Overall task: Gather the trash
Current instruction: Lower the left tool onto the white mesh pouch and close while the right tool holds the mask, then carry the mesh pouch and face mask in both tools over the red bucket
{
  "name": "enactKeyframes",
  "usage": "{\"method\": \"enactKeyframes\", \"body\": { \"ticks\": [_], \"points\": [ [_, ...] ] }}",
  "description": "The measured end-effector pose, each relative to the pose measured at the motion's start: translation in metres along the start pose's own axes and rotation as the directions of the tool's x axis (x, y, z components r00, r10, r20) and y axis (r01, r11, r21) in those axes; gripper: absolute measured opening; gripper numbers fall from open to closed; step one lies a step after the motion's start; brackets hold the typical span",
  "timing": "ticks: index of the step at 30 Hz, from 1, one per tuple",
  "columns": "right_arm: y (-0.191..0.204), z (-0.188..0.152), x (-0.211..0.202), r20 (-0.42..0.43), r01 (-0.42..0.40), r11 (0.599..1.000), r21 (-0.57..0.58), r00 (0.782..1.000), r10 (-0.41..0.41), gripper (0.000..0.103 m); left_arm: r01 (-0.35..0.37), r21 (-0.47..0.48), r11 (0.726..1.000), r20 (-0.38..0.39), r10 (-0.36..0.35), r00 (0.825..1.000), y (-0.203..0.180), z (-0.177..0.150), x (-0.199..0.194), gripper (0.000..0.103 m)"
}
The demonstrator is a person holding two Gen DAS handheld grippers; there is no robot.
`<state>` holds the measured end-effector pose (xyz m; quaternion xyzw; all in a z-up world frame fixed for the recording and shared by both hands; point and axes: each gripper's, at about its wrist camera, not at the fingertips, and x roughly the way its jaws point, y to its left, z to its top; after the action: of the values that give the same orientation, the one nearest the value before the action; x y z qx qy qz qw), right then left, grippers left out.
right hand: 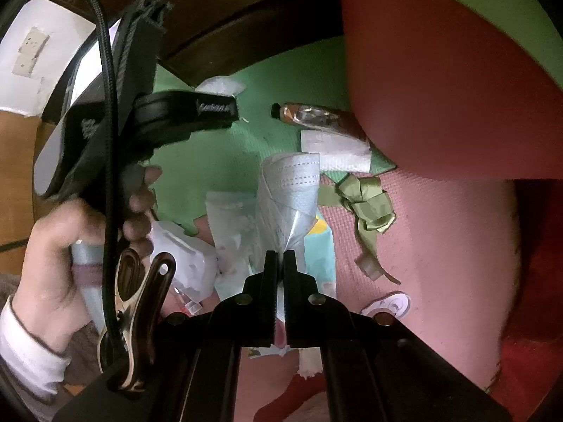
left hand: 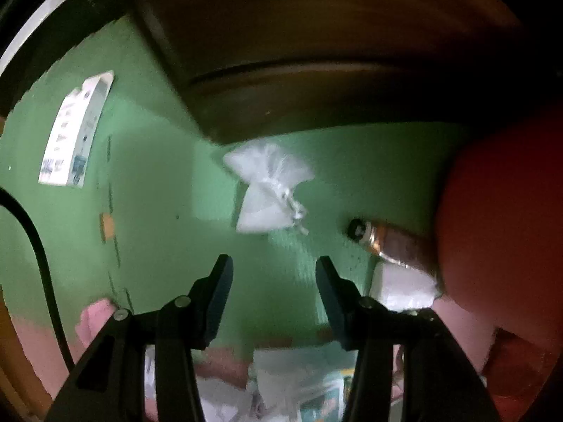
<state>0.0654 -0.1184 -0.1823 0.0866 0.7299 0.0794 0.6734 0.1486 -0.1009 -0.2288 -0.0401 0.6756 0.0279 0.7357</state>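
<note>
On the green and pink foam mat (right hand: pixel 225 154) beside the dark wooden furniture, litter lies scattered; the step in hand appears to be gathering it piece by piece. The right gripper (right hand: pixel 280 258) has its jaws pressed together on the lower end of a pale blue face mask (right hand: pixel 292 190), which stands up from the fingertips above other wrappers. The left gripper (left hand: pixel 272 292) stands about half open, pointing down at the mat with nothing between its fingers; the white mesh pouch (left hand: pixel 269 190) lies ahead of it, apart from the fingertips, near the furniture edge. A crumpled metal tube (left hand: pixel 387 242) and a folded white tissue (left hand: pixel 401 286) lie to the right against a red rounded object (left hand: pixel 492 228); a green ribbon (right hand: pixel 366 204) lies just beside the mask. Judged next move: advance the left gripper over the pouch, lower until the fingers straddle it, then close; the thin fabric may slip if caught only at its edge.
</note>
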Motion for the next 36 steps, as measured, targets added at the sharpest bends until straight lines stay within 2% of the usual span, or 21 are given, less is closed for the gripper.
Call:
{"method": "enactKeyframes", "body": {
  "ticks": [4, 11, 22, 25, 28, 31, 36],
  "points": [
    [0.003, 0.000, 0.002, -0.001, 0.010, 1.000, -0.012, 1.000, -0.010, 0.004, -0.016, 0.019, 1.000, 0.020, 0.015, 1.000, 0.000, 0.007, 0.010, 0.051],
    [-0.001, 0.000, 0.008, -0.017, -0.007, 1.000, 0.000, 1.000, 0.007, 0.004, -0.017, 0.012, 1.000, 0.021, 0.017, 1.000, 0.004, 0.016, 0.029, 0.039],
    [-0.002, 0.000, 0.009, -0.012, -0.007, 1.000, -0.003, 1.000, 0.007, 0.004, -0.020, 0.027, 0.999, 0.017, 0.020, 1.000, -0.010, 0.030, 0.057, 0.030],
    [-0.001, -0.001, 0.008, -0.009, -0.006, 1.000, -0.008, 1.000, 0.006, 0.004, -0.023, 0.019, 1.000, 0.011, 0.023, 1.000, -0.007, 0.035, 0.064, 0.024],
    [0.000, 0.000, 0.006, -0.001, -0.004, 1.000, -0.011, 1.000, 0.004, 0.004, -0.010, -0.011, 1.000, 0.003, 0.010, 1.000, 0.001, 0.038, 0.070, 0.017],
    [-0.001, 0.000, 0.004, 0.010, 0.003, 1.000, -0.011, 1.000, -0.003, 0.004, 0.022, -0.046, 0.999, 0.008, -0.021, 1.000, 0.013, 0.041, 0.070, 0.014],
    [-0.001, 0.002, 0.002, 0.019, 0.007, 1.000, -0.015, 1.000, -0.007, 0.004, 0.046, -0.052, 0.998, 0.021, -0.045, 0.999, 0.022, 0.040, 0.067, 0.008]
  ]
}}
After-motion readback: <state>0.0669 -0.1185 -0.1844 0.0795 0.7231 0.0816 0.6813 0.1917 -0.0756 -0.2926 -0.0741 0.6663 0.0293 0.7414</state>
